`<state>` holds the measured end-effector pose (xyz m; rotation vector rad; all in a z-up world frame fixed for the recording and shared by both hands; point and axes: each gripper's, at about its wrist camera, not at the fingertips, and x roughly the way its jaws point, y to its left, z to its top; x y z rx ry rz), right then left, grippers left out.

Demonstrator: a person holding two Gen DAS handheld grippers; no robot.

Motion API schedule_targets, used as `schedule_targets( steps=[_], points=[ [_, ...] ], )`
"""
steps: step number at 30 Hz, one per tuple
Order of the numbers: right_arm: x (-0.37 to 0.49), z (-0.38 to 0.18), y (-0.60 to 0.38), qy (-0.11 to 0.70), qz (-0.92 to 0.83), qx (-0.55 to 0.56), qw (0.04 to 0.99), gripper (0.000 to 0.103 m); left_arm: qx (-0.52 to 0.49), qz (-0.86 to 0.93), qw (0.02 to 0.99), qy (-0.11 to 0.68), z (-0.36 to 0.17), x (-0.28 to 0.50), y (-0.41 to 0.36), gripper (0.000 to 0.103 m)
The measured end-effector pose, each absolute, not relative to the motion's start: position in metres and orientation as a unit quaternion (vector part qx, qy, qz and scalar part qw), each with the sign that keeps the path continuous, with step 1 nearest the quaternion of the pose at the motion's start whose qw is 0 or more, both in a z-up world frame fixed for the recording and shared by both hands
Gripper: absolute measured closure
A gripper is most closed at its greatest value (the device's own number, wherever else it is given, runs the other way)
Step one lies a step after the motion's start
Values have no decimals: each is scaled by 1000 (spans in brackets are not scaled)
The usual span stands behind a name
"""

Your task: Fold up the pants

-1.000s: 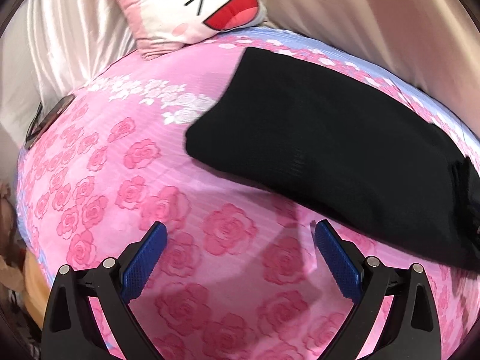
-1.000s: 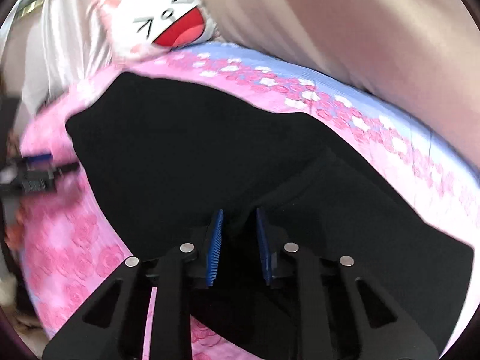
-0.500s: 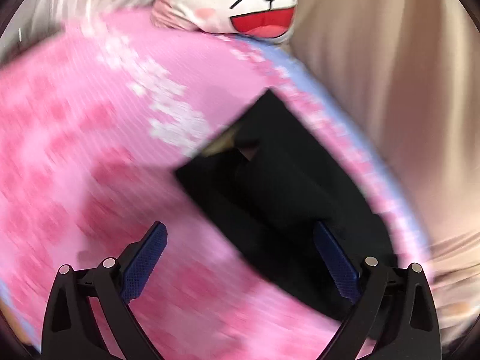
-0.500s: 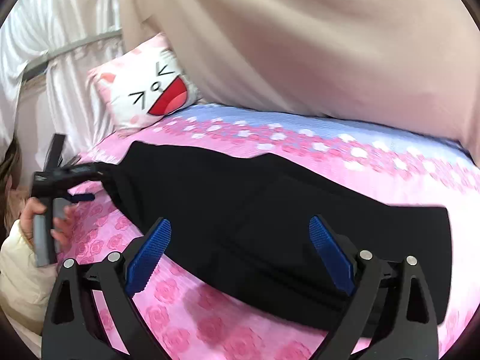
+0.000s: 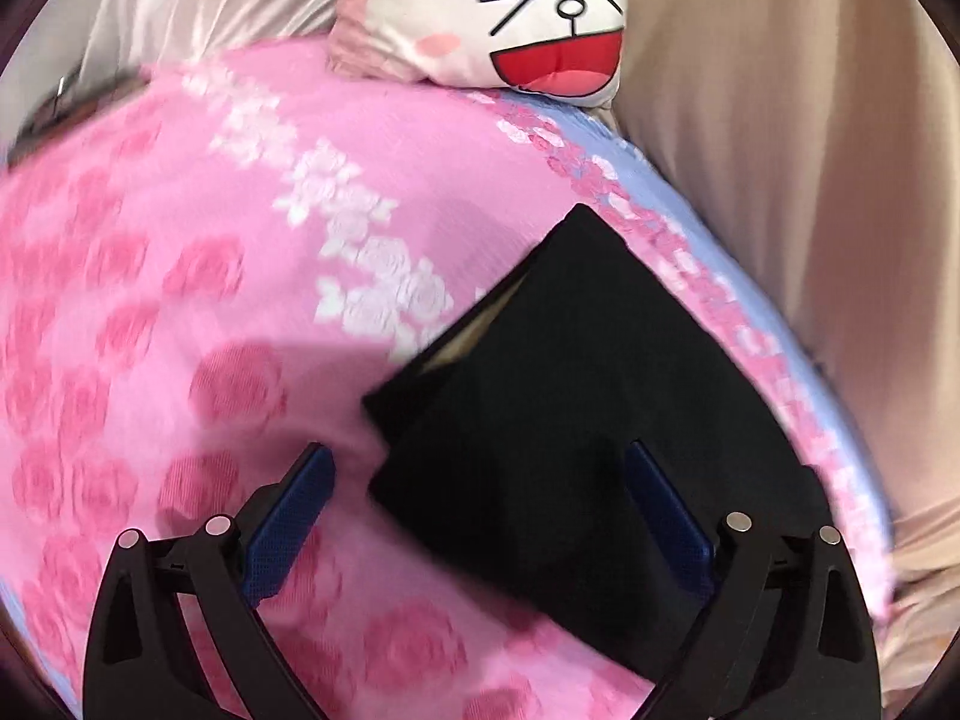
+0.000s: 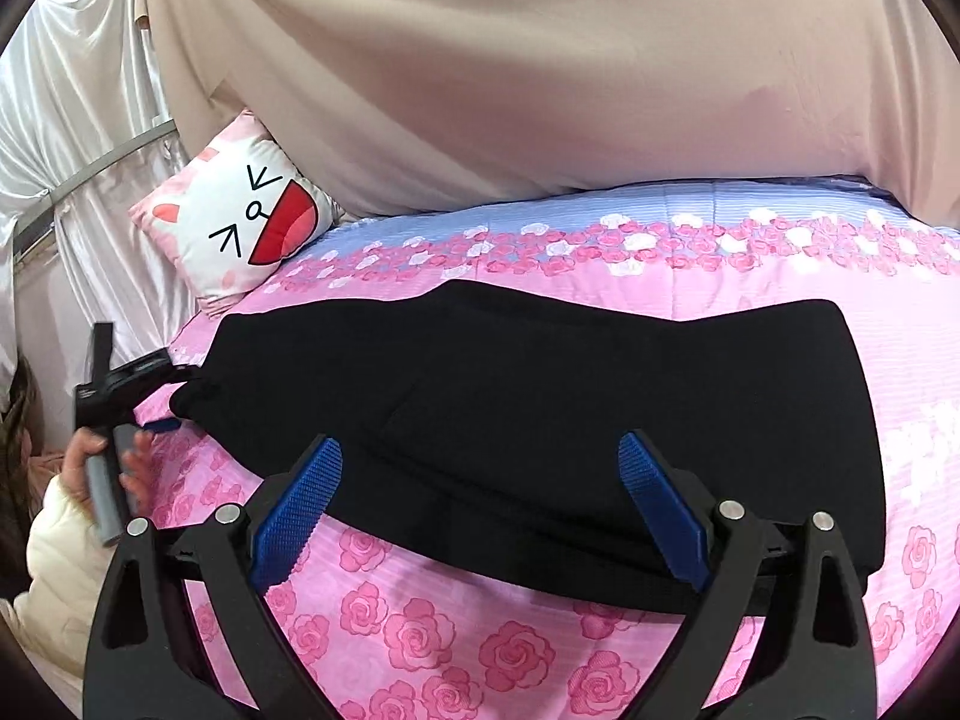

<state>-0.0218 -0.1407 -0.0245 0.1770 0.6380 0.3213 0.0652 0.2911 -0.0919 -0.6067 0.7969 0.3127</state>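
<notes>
Black pants (image 6: 540, 414) lie folded lengthwise in a long band on a pink rose-print bedspread (image 6: 420, 630). In the left wrist view the pants' end (image 5: 570, 420) lies just ahead, its near corner between the open blue pads. My left gripper (image 5: 480, 516) is open and empty just above that end. My right gripper (image 6: 480, 504) is open and empty over the near edge of the pants' middle. The left gripper also shows in the right wrist view (image 6: 162, 414), held in a hand at the pants' left end.
A white and pink cartoon-face pillow (image 6: 240, 234) leans at the head of the bed, also in the left wrist view (image 5: 510, 18). A beige curtain (image 6: 540, 72) hangs along the far side. White satin drapes (image 6: 78, 138) hang at the left.
My right gripper opened, let go of the pants and drew back. My left gripper swung toward the pants' end and now sits close over its corner.
</notes>
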Motion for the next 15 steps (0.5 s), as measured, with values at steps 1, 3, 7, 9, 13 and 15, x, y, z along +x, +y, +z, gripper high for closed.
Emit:
schedule_targets(
  steps=[1,3,7,9,13,15],
  points=[
    [-23,-24,-142,310,156,86,934,11,-279,153,869,379,-92,72,289,13],
    [-25,-23,-146,308,150,84,936,11,-266,168,874,371,-92,80,291,38],
    [-29,-21,-164,301,132,95,940,11,-241,136,893,355,-67,92,283,86],
    [-31,-20,-177,295,120,107,942,11,-194,119,916,329,-37,94,259,89],
    [-37,-18,-211,283,93,137,945,11,-127,29,951,279,31,93,172,90],
    [-43,-18,-234,277,77,158,945,11,-87,-20,960,267,55,92,116,90]
  ],
)
